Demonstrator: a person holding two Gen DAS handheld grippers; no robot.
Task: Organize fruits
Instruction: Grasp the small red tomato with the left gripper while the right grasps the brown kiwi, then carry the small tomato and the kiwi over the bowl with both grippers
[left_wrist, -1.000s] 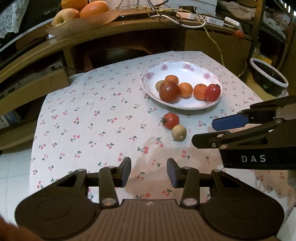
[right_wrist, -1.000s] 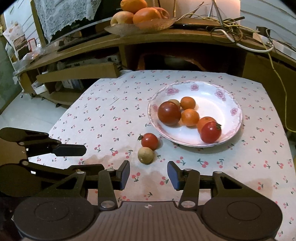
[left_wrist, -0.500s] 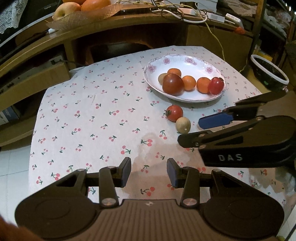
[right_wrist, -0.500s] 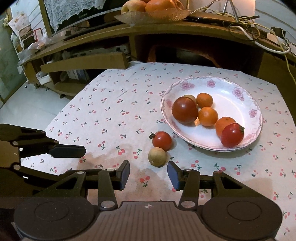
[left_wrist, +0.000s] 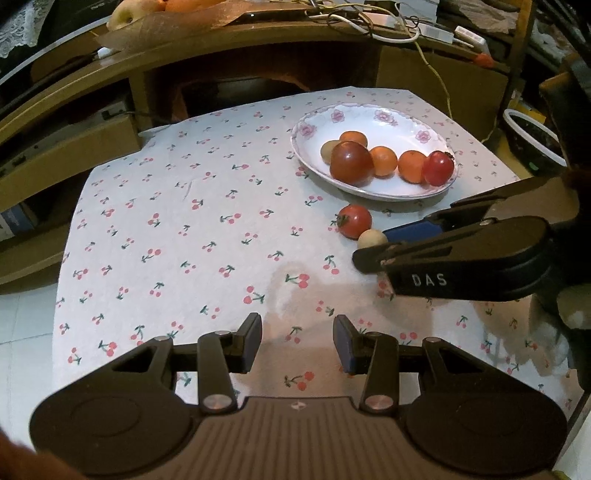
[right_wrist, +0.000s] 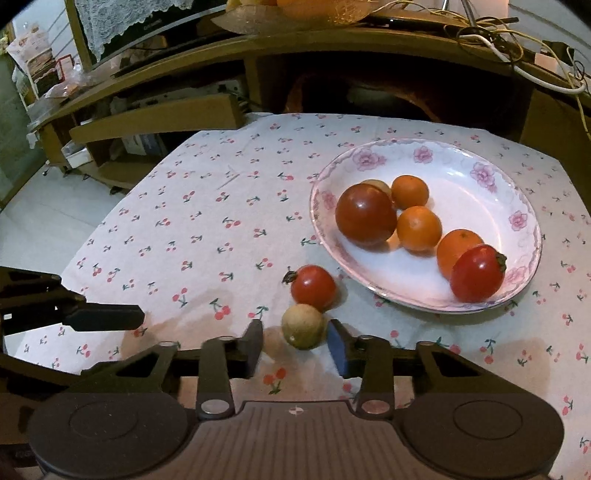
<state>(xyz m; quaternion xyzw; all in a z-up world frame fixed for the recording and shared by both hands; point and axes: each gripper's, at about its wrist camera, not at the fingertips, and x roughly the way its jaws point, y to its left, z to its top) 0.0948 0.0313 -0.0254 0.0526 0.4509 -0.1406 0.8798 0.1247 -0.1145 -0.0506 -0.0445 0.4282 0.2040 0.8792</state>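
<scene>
Closing on the stray fruit at the plate's (right_wrist: 522, 266) seven o'clock.
Your right gripper (right_wrist: 295, 341) jaws, just narrowing, straddle the small tan fruit (right_wrist: 303, 325) without a visible squeeze; left gripper (left_wrist: 297, 345) waits part-open, empty.

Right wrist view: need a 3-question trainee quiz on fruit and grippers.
1. How many fruits lie in the plate?
2. True or false: the left gripper holds a fruit.
3. What sits between the right gripper fingers? A red tomato; B beige round fruit; C orange.
Key: 1 six. 2 false, it is empty. 3 B; the jaws have just been closing, one pad not yet touching.
</scene>
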